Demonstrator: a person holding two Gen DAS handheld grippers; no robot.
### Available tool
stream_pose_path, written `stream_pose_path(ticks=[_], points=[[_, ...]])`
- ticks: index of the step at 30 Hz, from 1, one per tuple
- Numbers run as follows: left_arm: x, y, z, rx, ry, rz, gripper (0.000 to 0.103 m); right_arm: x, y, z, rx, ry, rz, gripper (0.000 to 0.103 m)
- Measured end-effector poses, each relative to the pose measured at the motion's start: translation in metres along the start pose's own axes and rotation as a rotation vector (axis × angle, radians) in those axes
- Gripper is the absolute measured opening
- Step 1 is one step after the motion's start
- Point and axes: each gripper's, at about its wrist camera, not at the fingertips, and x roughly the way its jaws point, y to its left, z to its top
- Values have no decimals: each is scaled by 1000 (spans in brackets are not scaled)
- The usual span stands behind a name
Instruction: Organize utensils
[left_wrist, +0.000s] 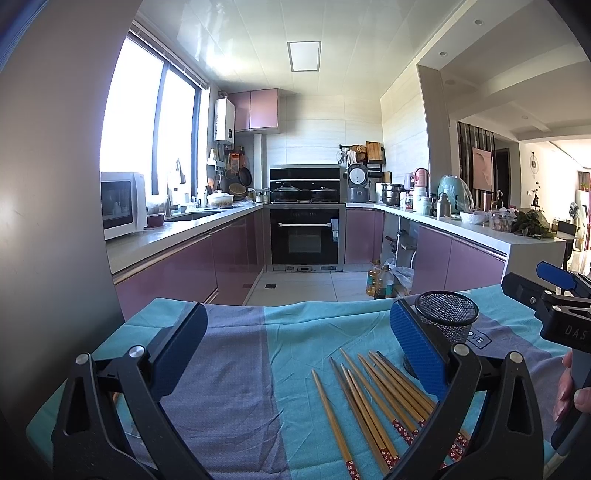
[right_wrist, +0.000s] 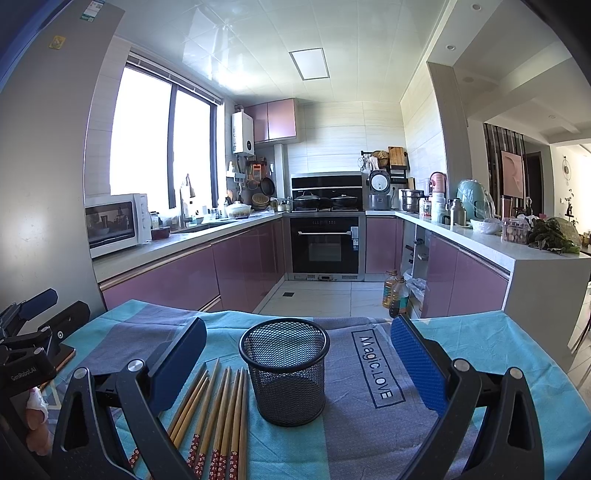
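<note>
Several wooden chopsticks (left_wrist: 373, 402) with red patterned ends lie side by side on the blue and grey tablecloth (left_wrist: 236, 369). An empty black mesh cup (right_wrist: 284, 369) stands upright to their right. My left gripper (left_wrist: 295, 347) is open above the cloth, its right finger over the chopsticks, nothing held. My right gripper (right_wrist: 299, 358) is open too, with the mesh cup (left_wrist: 447, 317) standing between its wide-apart fingers and the chopsticks (right_wrist: 214, 417) by its left finger. Each gripper shows at the edge of the other's view, the left gripper (right_wrist: 29, 332) at far left.
The table's far edge drops to a tiled kitchen floor (right_wrist: 314, 295). Oil bottles (right_wrist: 395, 295) stand on the floor by the right counter (right_wrist: 517, 254). A hand (left_wrist: 569, 391) holds the right gripper's handle. A grey fridge wall (left_wrist: 55, 184) rises at left.
</note>
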Motion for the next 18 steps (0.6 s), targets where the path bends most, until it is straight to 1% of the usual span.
stream_pose_path(ticks=[6,11,15,18], points=[[2,-1,-6,4,15,-1,98,2,-1,-1,3,10,7,97],[7,1,-7,6,38,-8,98,4,-1,-4,2,36,23,97],[13,4,-9,17,74,-21,98,9,1,-10,-6,86,62,97],[22,7,-13,22,126,-43,98,17,5,-17,-19,151,100,97]])
